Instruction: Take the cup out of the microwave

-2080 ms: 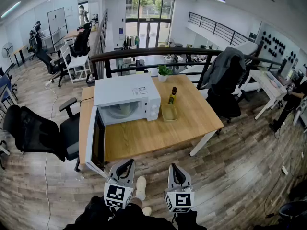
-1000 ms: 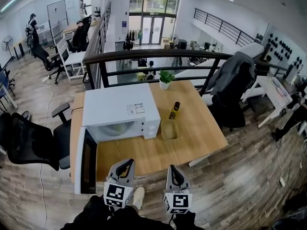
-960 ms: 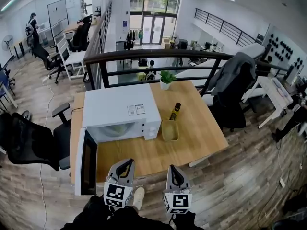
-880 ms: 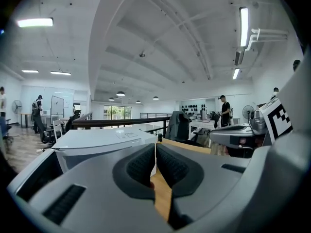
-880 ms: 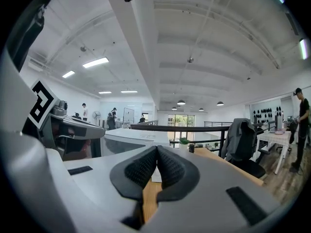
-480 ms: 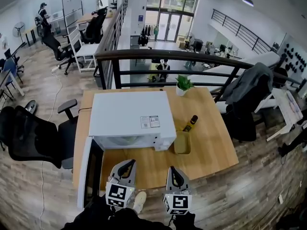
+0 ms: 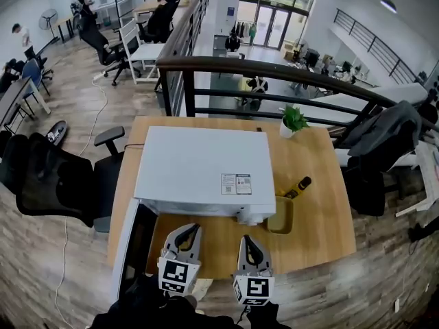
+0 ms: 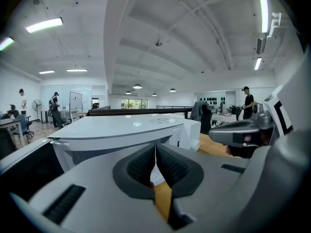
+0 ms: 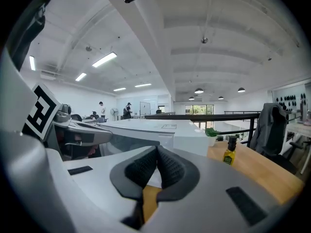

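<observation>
Up against the wooden desk (image 7: 322, 197) now, stepped closer within the last second. At 6 o'clock, left tool (image 7: 188, 233) and right tool (image 7: 248, 242), jaws pressed together, holding nothing. At 7 o'clock, door (image 7: 134, 245) hanging open. Ahead at 12, only the microwave (image 7: 199, 166) roof — cup unseen, presumably inside; within reach soon.

The microwave (image 7: 199, 170) has a smooth, faintly glossy white casing; the table (image 7: 328, 214) is matt wood. My left gripper (image 8: 155, 153) looks like matt grey plastic, dark and ribbed inside.
</observation>
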{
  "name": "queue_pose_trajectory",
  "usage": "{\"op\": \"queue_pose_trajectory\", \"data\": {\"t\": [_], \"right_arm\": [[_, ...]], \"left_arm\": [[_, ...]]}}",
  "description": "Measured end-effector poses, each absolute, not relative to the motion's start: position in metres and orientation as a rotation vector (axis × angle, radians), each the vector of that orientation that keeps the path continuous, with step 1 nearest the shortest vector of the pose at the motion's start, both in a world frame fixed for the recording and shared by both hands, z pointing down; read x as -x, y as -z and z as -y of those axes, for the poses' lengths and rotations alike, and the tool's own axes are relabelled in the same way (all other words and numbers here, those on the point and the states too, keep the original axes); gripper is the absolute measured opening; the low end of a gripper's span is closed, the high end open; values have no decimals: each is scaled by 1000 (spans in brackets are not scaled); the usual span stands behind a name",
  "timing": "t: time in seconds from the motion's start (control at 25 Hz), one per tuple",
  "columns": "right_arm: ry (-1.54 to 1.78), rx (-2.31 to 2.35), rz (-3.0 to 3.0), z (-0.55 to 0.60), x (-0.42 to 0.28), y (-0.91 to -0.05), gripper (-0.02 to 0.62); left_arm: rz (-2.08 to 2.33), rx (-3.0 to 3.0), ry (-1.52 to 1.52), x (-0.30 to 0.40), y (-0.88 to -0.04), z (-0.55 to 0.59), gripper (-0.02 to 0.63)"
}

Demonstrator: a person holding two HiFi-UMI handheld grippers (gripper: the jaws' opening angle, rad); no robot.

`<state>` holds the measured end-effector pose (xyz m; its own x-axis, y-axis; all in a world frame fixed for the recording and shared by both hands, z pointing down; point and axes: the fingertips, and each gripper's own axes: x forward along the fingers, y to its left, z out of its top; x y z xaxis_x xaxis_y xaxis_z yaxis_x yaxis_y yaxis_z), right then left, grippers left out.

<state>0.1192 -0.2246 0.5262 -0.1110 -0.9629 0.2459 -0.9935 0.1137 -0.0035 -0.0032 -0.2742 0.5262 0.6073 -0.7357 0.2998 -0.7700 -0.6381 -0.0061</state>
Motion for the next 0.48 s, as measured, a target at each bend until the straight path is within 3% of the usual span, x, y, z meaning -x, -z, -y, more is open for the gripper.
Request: {"op": "queue_pose_trajectory", "data": {"t": [0.48], "right_arm": [[-362,-1855,2249,276,-113,-583,15]], "left_arm": [[1315,-2618,-472,-8,-590,330,37]]}}
